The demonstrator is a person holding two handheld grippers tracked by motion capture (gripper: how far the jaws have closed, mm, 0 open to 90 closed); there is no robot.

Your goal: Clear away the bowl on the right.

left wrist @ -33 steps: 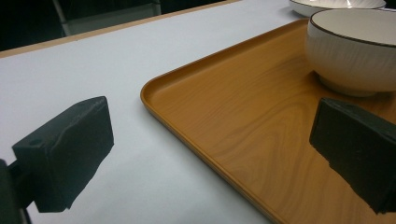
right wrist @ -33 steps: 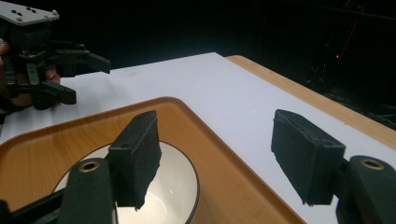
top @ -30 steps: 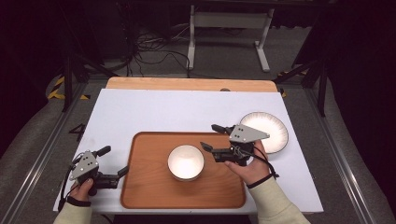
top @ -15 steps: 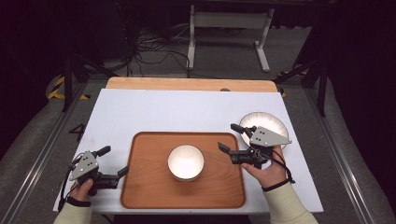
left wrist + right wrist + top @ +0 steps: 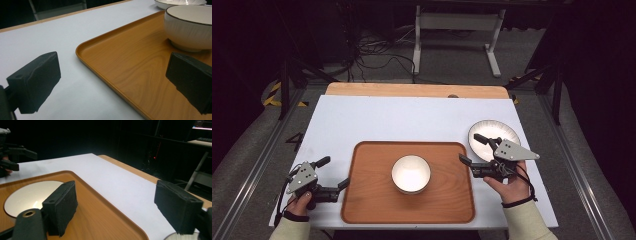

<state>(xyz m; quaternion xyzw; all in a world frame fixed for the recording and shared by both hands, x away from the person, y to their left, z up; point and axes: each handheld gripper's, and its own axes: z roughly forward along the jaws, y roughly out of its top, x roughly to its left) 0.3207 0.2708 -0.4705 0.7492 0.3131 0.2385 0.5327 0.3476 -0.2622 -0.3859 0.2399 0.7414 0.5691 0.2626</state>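
- Right gripper (image 5: 473,149): jaws spread wide, nothing between the pads; they have just been opening. It sits at the tray's right edge, pointing left across it.
- Bowl (image 5: 411,173): white, upright, well to the left of the right gripper's tips, apart from them, on the middle of the wooden tray (image 5: 372,205). In the right gripper view the bowl (image 5: 30,195) lies behind the left-hand pad.
- Plate (image 5: 504,131): white, on the table just behind and beside the right gripper; upper jaw seems to overlap its near rim, contact hard to tell from above.
- Left gripper (image 5: 334,172): jaws also wide apart, empty, just off the tray's left edge, tips toward the tray. In the left gripper view one pad is over the white table (image 5: 50,32), the other over the tray w/ the bowl (image 5: 190,25) just beyond it.
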